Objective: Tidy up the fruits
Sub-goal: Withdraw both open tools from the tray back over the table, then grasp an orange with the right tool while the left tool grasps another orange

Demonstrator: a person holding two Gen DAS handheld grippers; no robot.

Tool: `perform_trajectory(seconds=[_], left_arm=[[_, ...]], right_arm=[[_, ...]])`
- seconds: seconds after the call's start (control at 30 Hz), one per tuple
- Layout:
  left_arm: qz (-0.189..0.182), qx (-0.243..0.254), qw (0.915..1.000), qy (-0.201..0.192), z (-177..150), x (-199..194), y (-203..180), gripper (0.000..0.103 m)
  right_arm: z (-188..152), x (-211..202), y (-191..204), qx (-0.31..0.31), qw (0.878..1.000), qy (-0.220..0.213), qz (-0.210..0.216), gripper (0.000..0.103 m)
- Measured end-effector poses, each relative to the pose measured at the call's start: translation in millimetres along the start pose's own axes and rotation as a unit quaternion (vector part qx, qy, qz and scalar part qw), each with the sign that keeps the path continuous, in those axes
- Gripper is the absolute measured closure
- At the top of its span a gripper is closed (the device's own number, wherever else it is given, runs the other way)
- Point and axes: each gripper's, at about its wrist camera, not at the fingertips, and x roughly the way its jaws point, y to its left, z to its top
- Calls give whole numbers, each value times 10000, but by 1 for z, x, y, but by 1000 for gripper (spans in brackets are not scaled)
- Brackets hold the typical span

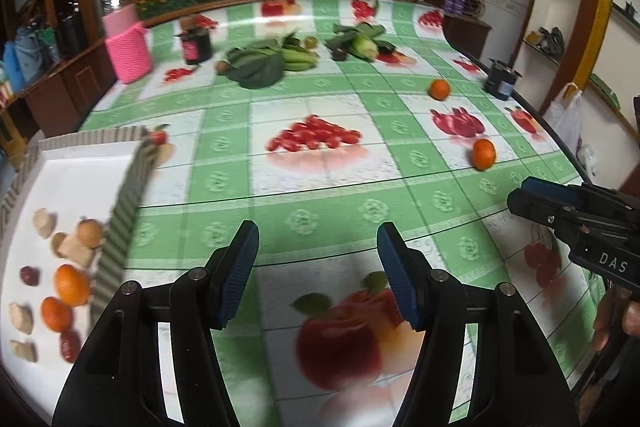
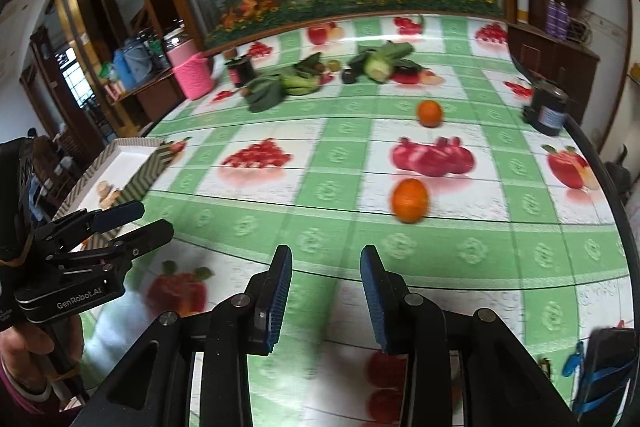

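Table (image 2: 500, 227) in green fruit-print cloth, two oranges (image 2: 410, 200), white tray (image 1: 80, 171), pink basket (image 1: 130, 53), blurred, perhaps leafy greens (image 1: 256, 65)

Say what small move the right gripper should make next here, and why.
Probably carry the right gripper forward to the nearer orange and straddle it. Its jaws are open with nothing between them, that orange lies loose on the tablecloth just ahead, and other oranges already sit in the tray.
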Motion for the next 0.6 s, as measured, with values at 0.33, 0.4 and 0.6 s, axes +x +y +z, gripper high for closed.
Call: perform_trajectory(seconds=[0.33,0.4,0.6], left_arm=[[-474,159,9986,194,19,25,-35,41],[-514,140,9983,230,25,31,-38,41],[-702,96,9970,324,50,46,-44,41]], right_arm=[[18,25,-40,220,9990,186,-343,67],[25,38,-43,153,9986,313,-393,66],[42,67,-56,110,9983,514,-241,65]])
